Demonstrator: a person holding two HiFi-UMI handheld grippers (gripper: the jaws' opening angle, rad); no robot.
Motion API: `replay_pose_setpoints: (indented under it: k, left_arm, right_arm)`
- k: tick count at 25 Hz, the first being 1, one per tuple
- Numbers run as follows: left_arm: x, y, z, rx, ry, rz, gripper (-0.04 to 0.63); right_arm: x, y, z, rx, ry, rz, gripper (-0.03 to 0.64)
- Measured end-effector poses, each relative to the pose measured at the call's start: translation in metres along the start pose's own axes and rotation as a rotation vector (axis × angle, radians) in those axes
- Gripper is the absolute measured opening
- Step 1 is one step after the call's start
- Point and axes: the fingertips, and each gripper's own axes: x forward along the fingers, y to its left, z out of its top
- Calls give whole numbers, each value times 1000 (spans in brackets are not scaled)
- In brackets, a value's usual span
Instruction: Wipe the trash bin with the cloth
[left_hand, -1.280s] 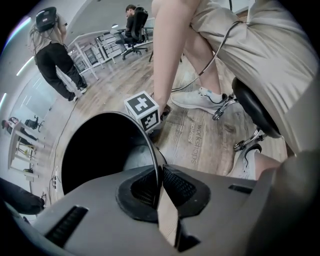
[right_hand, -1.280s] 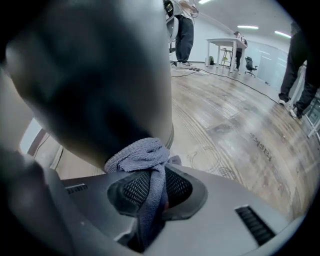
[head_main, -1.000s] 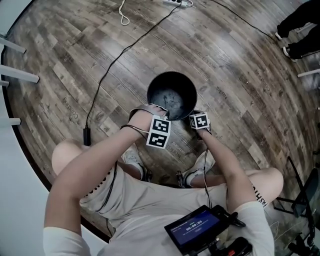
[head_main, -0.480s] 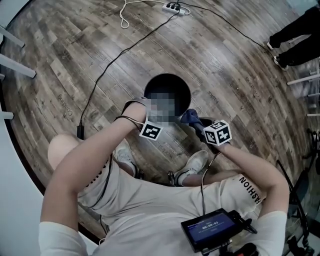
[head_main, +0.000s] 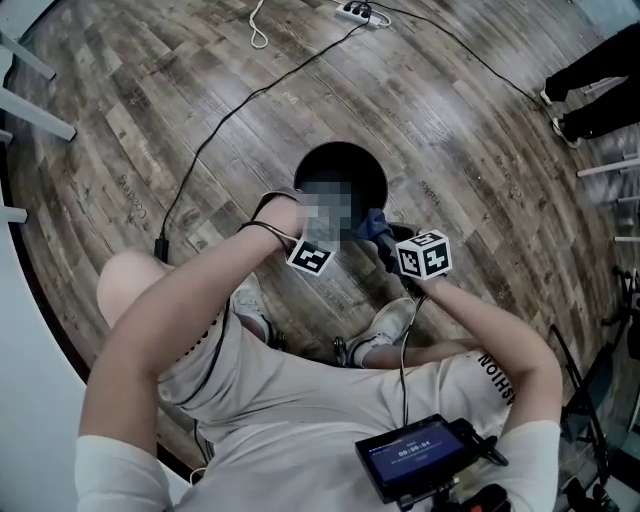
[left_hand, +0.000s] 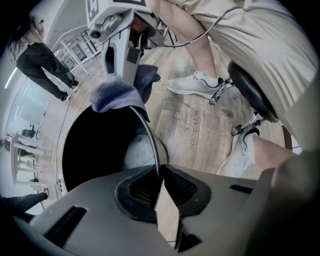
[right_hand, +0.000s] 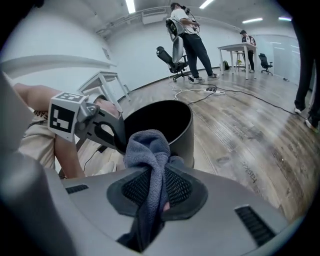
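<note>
- We see the trash bin (head_main: 345, 158), black & round. It stands upright on the wood floor (head_main: 480, 130), just in front of the person's shoes (head_main: 392, 322).
- L gripper (left_hand: 159, 176) points down at the bin's near edge. Its jaws have just been closing, w/ the thin rim btw the pads. They pinch it, one pad inside the wall, one outside.
- R gripper (right_hand: 159, 172) is clamped tight on the cloth (right_hand: 146, 146), a blue-grey rag. A bunched wad sticks out past the tips & the rest trails back btw the jaws.
- In the head view, R gripper sits at the bin's near-right side, tilted down toward it and just beside L gripper.
- The cloth wad is right at the rim there; we can't tell if it touches.
- In the L gripper view, the cloth shows over the far part of the rim, w/ R gripper above it.
- The bin's inside is dark, w/ a paler patch low on the inner wall.
- A black cable (head_main: 215, 132) runs across the floor to a power strip (head_main: 355, 10).
- In the R gripper view we see, far back, a standing person (right_hand: 189, 35) by an office chair (right_hand: 172, 62), w/ a desk (right_hand: 235, 49) further right.
</note>
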Motion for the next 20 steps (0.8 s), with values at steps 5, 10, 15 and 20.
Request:
replay_pose_setpoints:
  k: [5,10,15,20]
  left_arm:
    - [0,1,6,8,-19,1,32]
    - [0,2,10,-16,-39,-19,29]
    - [0,3,16,-58,-63,-44,25]
    - [1,8,19,-89,-60,-46,25]
  right_arm:
    - [34,-18,-7,4,-2,-27,65]
    - [72,-38,-31,-9,31,-53,64]
    - [114,-64,-61,20,59,-100,64]
    - [158,-85,-89,77,90,-121,64]
